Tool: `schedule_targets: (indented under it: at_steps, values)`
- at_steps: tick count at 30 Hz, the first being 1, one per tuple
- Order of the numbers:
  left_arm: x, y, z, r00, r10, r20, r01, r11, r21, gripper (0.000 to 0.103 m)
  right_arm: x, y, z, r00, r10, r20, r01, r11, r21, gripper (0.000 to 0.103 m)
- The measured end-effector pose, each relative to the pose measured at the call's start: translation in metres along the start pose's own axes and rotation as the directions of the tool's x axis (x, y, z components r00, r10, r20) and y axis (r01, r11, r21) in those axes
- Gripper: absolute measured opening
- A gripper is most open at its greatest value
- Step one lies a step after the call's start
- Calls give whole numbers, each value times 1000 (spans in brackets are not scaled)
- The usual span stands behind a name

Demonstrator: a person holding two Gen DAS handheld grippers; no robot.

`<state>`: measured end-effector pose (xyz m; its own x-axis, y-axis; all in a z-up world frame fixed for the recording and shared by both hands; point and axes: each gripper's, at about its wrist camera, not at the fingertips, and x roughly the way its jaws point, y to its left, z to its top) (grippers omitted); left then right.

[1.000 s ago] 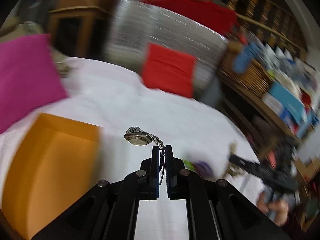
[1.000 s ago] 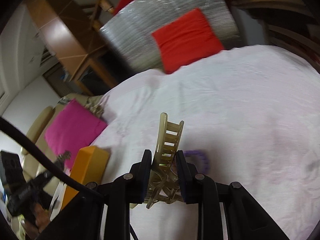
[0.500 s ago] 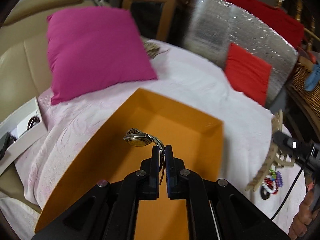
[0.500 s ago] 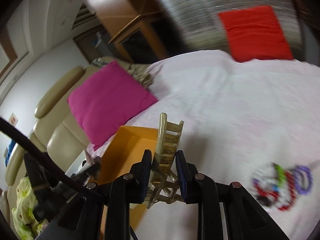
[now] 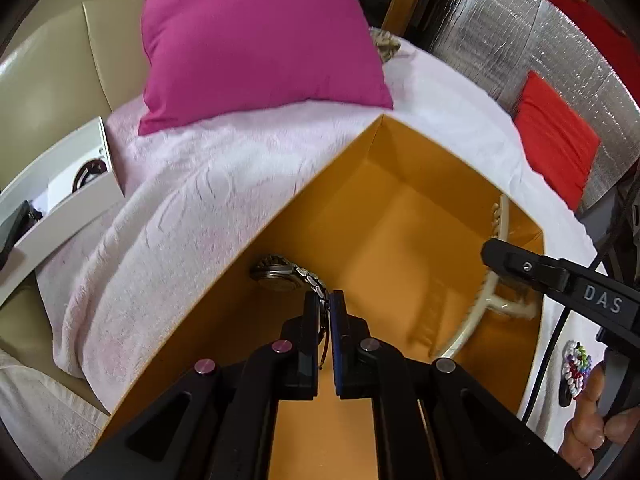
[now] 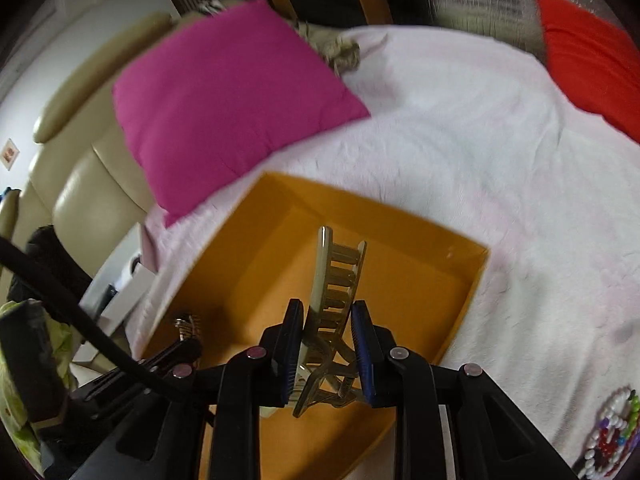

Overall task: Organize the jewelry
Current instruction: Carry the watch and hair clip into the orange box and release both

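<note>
An open orange box (image 5: 432,160) lies on a white bedspread. My left gripper (image 5: 325,308) is shut on the metal band of a wristwatch (image 5: 276,276), whose face hangs inside the box near its left wall. My right gripper (image 6: 326,320) is shut on a beige hair claw clip (image 6: 336,276), held above the box floor (image 6: 400,240). The left wrist view shows that clip (image 5: 498,232) at the box's right side. In the right wrist view, the watch (image 6: 186,326) appears at the box's lower left.
A pink cushion (image 5: 256,36) rests just behind the box and a red cushion (image 5: 556,140) at the far right. Beaded bracelets (image 6: 612,432) lie on the bedspread to the right of the box. A white tray (image 5: 68,184) sits on the beige sofa at the left.
Both grippers swung left from over the bedspread to over the orange box. The left one sank into it with the watch; the right one carried the clip above it.
</note>
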<state>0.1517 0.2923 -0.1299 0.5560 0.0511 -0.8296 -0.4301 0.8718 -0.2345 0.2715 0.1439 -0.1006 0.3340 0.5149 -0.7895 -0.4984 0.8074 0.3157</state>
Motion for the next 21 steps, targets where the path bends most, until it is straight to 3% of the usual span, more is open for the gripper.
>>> schedule_targets:
  at_steps: [8, 10, 11, 12, 18, 21]
  values:
    - [7, -10, 0, 999, 43, -23, -42, 999, 16, 11, 17, -7, 4, 999, -10, -48, 13, 999, 51, 27]
    - [4, -14, 1, 999, 51, -5, -51, 998, 27, 25, 4, -12, 3, 1000, 9, -16, -7, 998, 69, 28]
    - [3, -17, 1, 998, 59, 4, -59, 998, 31, 42, -6, -16, 3, 1000, 16, 3, -16, 997, 79, 29]
    - [1, -20, 1, 998, 61, 16, -61, 998, 33, 51, -14, -19, 2, 999, 26, 26, -28, 996, 89, 29]
    - [-18, -54, -5, 991, 51, 120, -63, 993, 100, 51, -98, -72, -24, 987, 14, 158, -36, 990, 134, 37]
    - [-34, -81, -13, 981, 17, 191, -49, 986, 163, 51, -145, -115, -52, 979, -22, 202, -15, 984, 178, 47]
